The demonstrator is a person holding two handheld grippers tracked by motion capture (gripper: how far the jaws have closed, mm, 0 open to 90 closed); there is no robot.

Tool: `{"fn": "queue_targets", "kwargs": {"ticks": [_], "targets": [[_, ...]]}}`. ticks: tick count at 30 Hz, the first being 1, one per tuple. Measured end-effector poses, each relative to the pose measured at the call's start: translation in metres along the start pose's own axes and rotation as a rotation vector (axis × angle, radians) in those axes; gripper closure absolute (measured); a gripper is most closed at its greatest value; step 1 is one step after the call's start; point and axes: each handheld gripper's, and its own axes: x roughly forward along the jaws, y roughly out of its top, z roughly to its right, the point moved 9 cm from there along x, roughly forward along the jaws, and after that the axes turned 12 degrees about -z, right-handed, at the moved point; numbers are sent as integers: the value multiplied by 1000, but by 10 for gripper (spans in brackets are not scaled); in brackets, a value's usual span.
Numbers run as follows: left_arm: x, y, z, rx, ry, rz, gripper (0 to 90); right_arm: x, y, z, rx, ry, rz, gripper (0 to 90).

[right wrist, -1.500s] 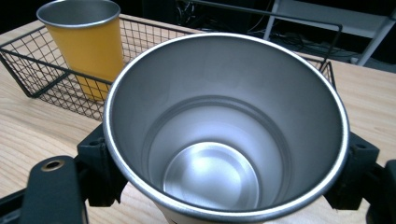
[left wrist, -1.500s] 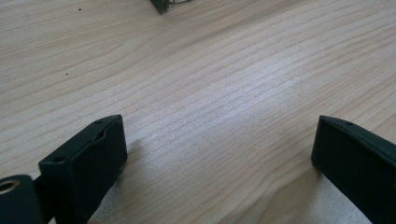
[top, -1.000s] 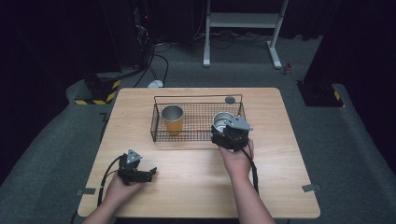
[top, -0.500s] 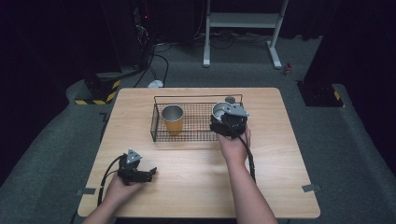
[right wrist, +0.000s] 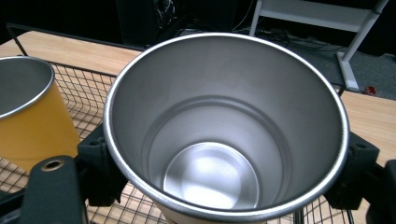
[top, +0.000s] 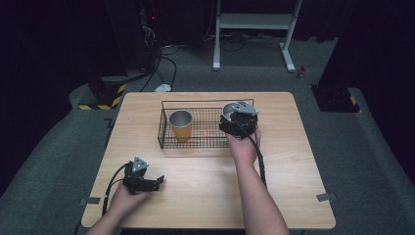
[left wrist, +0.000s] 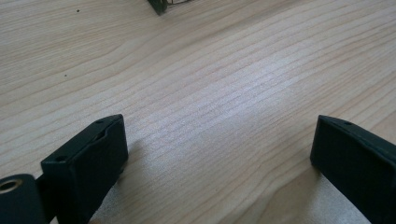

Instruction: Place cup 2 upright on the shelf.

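while the right claw grips a steel cup, it hangs over the wire basket.

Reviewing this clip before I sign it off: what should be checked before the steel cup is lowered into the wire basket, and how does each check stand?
1. Right tongs shut on the steel cup, a jaw on each side: ok.
2. Cup upright, mouth up, nothing inside: ok.
3. Cup over the right end of the wire basket: ok.
4. Orange cup stands at the basket's left, apart from the steel cup: ok.
5. Cup's base clear of the basket rim: cannot tell.
6. Left tongs open over bare table, away from the basket: ok.
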Motion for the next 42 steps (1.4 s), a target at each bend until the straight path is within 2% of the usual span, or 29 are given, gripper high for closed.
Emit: {"fn": "queue_targets", "kwargs": {"ticks": [7,16,32,35,42], "targets": [[0,0,0,2,1,0,44,8,5,2,21,-6,-3,182],[0,0,0,3,2,2,46,25,-5,9,39,-20,-58,182],[0,0,0,3,2,2,48,44,-16,2,29,-16,-108,182],[0,0,0,3,2,2,48,46,-17,1,12,-17,-114,182],[0,0,0,3,2,2,49,53,-21,-2,5,-15,-131,182]]}}
